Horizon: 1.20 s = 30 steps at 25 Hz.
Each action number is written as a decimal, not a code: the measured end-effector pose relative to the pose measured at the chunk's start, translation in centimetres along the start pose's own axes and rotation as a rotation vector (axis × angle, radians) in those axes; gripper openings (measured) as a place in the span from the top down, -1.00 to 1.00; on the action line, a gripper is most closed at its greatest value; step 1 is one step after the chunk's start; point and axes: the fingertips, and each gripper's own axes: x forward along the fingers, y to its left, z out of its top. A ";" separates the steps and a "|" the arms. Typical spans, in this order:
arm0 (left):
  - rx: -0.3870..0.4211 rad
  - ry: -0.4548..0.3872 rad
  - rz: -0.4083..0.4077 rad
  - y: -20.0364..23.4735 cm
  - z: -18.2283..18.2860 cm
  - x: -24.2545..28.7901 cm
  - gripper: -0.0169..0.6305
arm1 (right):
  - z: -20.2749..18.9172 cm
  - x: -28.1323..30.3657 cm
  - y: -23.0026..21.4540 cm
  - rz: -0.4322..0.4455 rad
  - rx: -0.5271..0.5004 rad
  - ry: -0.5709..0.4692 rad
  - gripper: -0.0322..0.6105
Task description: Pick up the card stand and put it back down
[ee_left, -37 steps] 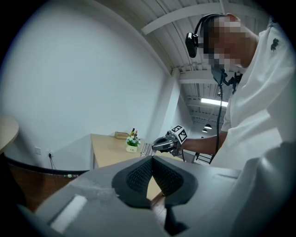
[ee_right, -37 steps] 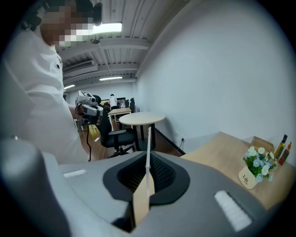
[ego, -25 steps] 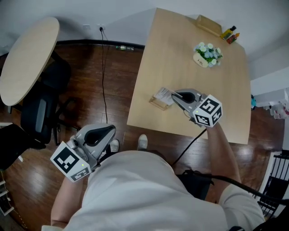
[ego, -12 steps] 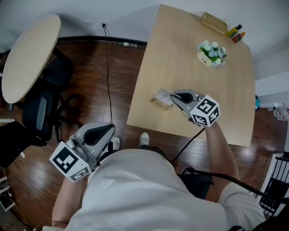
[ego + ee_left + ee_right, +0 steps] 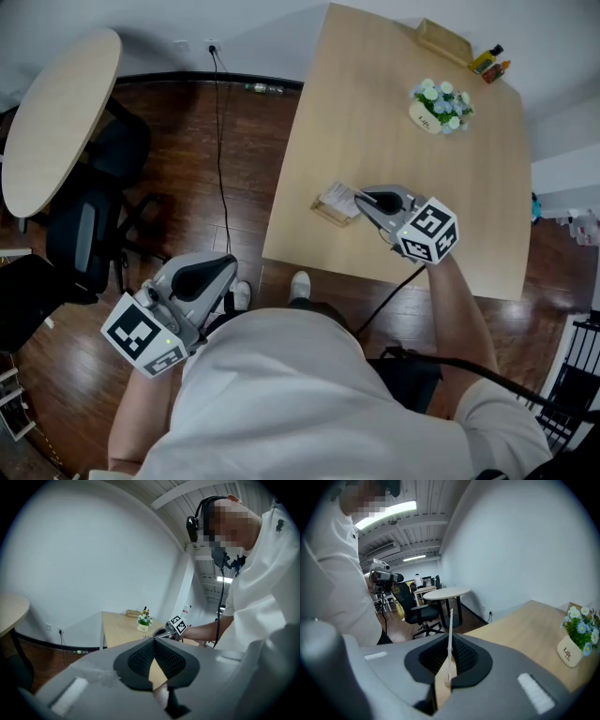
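Observation:
The card stand [image 5: 334, 203], a light wooden base holding a white card, is near the front left edge of the wooden table [image 5: 394, 131]. My right gripper [image 5: 360, 203] is shut on it. In the right gripper view the card [image 5: 450, 634] stands edge-on between the pressed pads, with the wooden base [image 5: 441, 689] below. Whether the base rests on the table or hangs just above it I cannot tell. My left gripper [image 5: 217, 274] is held low beside the person's body, off the table and over the wooden floor. Its jaws [image 5: 153, 641] are shut with nothing between them.
A small flower pot [image 5: 437, 106] stands on the far part of the table, with a wooden tray [image 5: 444, 41] and small bottles [image 5: 491, 63] at the far corner. A round table [image 5: 56, 120], an office chair [image 5: 89, 230] and a floor cable [image 5: 220, 141] lie to the left.

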 end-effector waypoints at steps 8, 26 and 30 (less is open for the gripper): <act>0.005 0.007 -0.012 0.2 0.0 0.3 0.94 | -0.4 0.3 0.2 -0.012 -0.004 0.002 0.84; -0.005 0.029 0.007 -0.2 -0.3 0.0 0.94 | -4.6 2.5 0.1 0.014 0.003 0.019 0.84; -0.011 0.034 0.016 -0.3 -0.6 -0.2 0.94 | -5.2 2.8 0.2 0.025 0.014 0.015 0.84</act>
